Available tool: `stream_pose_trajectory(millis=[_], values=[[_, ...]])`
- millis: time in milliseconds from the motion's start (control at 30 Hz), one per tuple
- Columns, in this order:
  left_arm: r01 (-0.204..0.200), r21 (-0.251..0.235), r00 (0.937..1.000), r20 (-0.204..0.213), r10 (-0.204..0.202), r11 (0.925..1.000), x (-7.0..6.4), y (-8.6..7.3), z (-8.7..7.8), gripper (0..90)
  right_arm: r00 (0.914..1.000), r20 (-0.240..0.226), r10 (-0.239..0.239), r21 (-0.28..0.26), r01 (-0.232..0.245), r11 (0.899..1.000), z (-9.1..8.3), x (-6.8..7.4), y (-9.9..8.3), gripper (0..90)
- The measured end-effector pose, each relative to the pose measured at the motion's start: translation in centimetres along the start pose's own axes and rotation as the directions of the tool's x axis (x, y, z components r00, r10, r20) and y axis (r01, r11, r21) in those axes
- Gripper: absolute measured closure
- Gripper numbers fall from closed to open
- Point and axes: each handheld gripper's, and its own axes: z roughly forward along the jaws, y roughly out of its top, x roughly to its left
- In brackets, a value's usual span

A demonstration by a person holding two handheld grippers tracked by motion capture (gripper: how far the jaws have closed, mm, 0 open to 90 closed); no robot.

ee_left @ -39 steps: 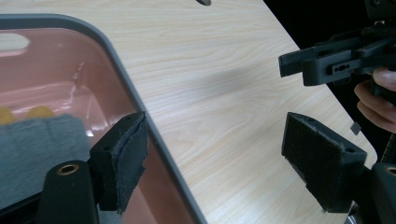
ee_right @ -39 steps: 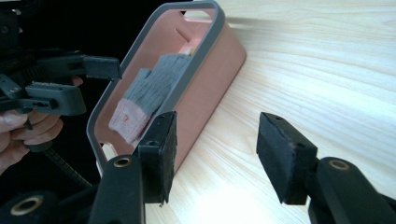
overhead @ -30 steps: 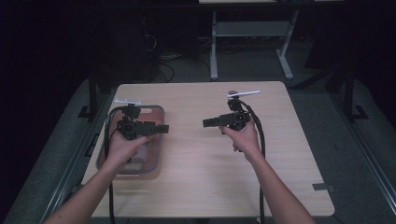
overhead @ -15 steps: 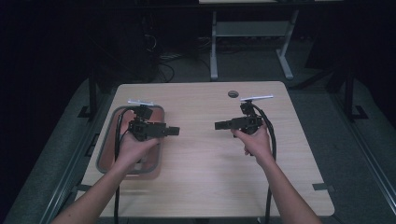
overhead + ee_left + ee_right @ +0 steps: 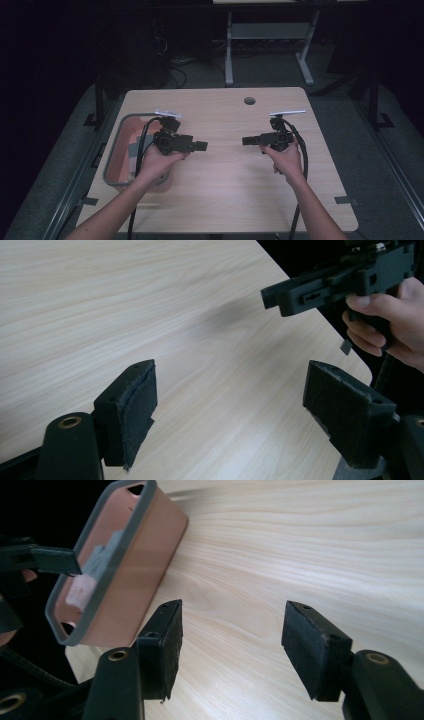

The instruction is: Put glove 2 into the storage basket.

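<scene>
Bin (image 5: 116, 150) — salmon-pink walls, grey rim; table (image 5: 235, 200) — pale wood grain; both grippers (image 5: 200, 146) (image 5: 248, 141) black.

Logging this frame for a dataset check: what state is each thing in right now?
Left hand-held gripper: jaws open, empty, held above the table.
Right hand-held gripper: jaws open, empty, facing the left one.
Tray: upright at the table's left edge, something pale and grey inside.
Table: bare wood between the grippers.

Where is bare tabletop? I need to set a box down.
Bare: the table between the left gripper and right gripper, and the near edge between the forearms. Crowded: the left side, taken by the bin.
</scene>
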Motion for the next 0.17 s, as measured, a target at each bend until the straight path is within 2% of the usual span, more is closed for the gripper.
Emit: stream_pose_trajectory(millis=[167], values=[[-0.024,0.009,0.9992,0.030,0.024,0.9997,-1.24,-0.41,1.05,21.7,1.0000,0.008,0.000,-0.007,0.000,1.000,-0.46,-0.55,-1.02,40.5]])
